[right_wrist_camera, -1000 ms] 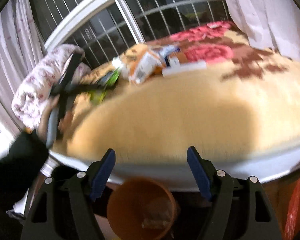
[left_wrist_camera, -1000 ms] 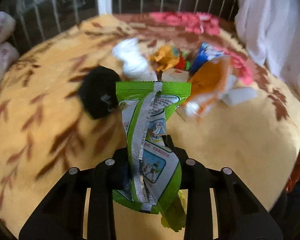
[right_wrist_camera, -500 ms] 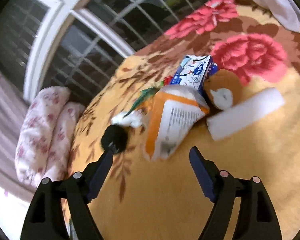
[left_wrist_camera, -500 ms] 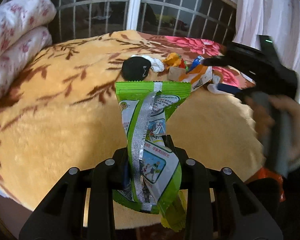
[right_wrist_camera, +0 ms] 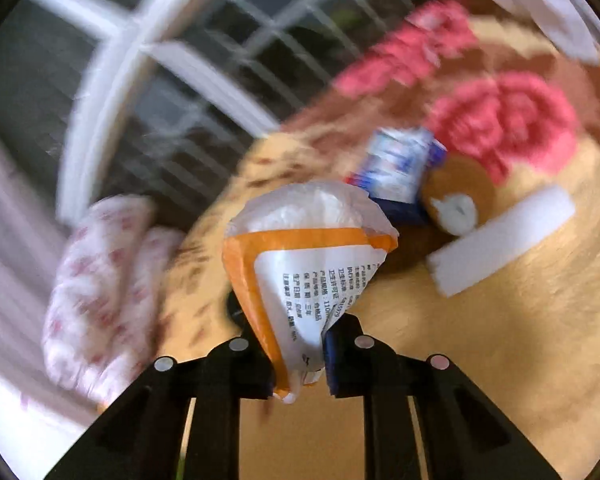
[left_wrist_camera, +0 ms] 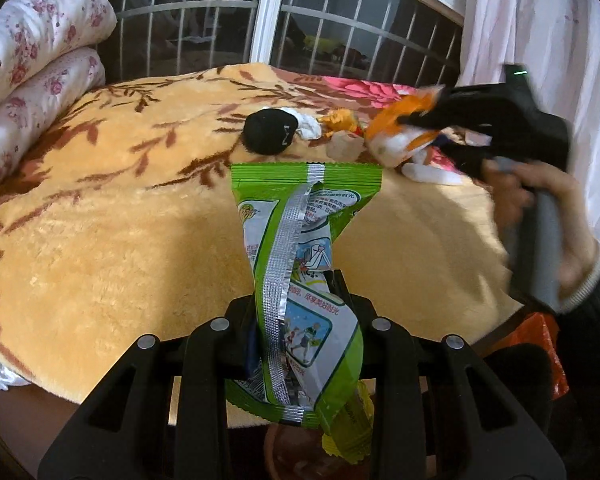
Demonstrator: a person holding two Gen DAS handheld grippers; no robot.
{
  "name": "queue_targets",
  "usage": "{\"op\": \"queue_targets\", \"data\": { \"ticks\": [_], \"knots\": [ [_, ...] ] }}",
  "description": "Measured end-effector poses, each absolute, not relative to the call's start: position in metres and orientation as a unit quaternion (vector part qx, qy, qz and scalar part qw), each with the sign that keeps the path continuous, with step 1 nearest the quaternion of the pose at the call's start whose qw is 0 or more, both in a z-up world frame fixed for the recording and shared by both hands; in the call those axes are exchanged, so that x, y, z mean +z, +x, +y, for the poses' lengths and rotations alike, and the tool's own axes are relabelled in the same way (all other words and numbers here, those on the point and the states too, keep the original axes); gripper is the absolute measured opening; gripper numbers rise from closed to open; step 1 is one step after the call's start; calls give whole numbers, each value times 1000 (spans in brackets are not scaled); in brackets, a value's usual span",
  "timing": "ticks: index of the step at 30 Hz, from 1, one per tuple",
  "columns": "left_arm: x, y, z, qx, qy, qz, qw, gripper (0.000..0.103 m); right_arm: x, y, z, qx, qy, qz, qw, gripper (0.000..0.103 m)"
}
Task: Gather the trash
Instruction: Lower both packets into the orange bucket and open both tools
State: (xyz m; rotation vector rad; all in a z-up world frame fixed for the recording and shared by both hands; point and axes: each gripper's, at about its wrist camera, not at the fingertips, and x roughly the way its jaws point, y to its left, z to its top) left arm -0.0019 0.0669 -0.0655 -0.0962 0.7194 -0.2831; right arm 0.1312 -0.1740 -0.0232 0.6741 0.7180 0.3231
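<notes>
Right now both grippers carry trash over a bed covered by a yellow plush blanket (left_wrist_camera: 100,208) with brown leaf print and pink flowers. Left gripper (left_wrist_camera: 296,320) has its jaws clamped on a green snack wrapper (left_wrist_camera: 300,248), which stands upright between them, silver seam facing the camera, lower end hanging below the jaws next to a yellow-green scrap (left_wrist_camera: 352,428). Right gripper (right_wrist_camera: 300,360) has jaws that have just been closing, and they now pinch the lower corner of an orange-and-white bag (right_wrist_camera: 304,256) with black print; the bag bulges upward from the jaws. In the left wrist view that same right gripper (left_wrist_camera: 404,120) shows at the right, blurred, held by a hand (left_wrist_camera: 548,216) in a dark sleeve, the orange-and-white bag (left_wrist_camera: 400,132) at its tip just above the trash pile. Left on the blanket: a black round object (left_wrist_camera: 270,136), a white crumpled piece (left_wrist_camera: 308,126) touching it, an orange-yellow wrapper (left_wrist_camera: 340,120), a blue-and-white carton (right_wrist_camera: 400,168), a brown round item (right_wrist_camera: 456,192) with a white patch just beside the carton, and a white foam bar (right_wrist_camera: 500,236) lying near them. Rolled floral bedding (left_wrist_camera: 40,72) sits at the left edge of the bed, by the barred window (left_wrist_camera: 268,20). White curtain (left_wrist_camera: 540,32) hangs at the right. Part of a brown-orange bin (left_wrist_camera: 296,452) shows below the left jaws, off the bed edge.
</notes>
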Motion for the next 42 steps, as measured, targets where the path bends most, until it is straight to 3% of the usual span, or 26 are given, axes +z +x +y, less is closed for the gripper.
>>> {"op": "queue_targets", "data": {
  "ticks": [8, 17, 30, 39, 42],
  "knots": [
    [-61, -42, 54, -175, -26, 347, 921, 29, 19, -11, -166, 250, 154, 311, 904, 17],
    [-84, -98, 30, -200, 43, 386, 899, 30, -32, -114, -175, 256, 69, 382, 885, 17],
    [-199, -82, 13, -217, 99, 534, 811, 30, -188, -88, -148, 229, 75, 566, 788, 18],
    [-293, -26, 17, -155, 61, 651, 740, 30, -259, -64, -135, 191, 75, 648, 733, 18],
    [-302, -25, 14, -160, 68, 657, 733, 30, -273, -61, -131, 193, 81, 666, 716, 18]
  ]
}}
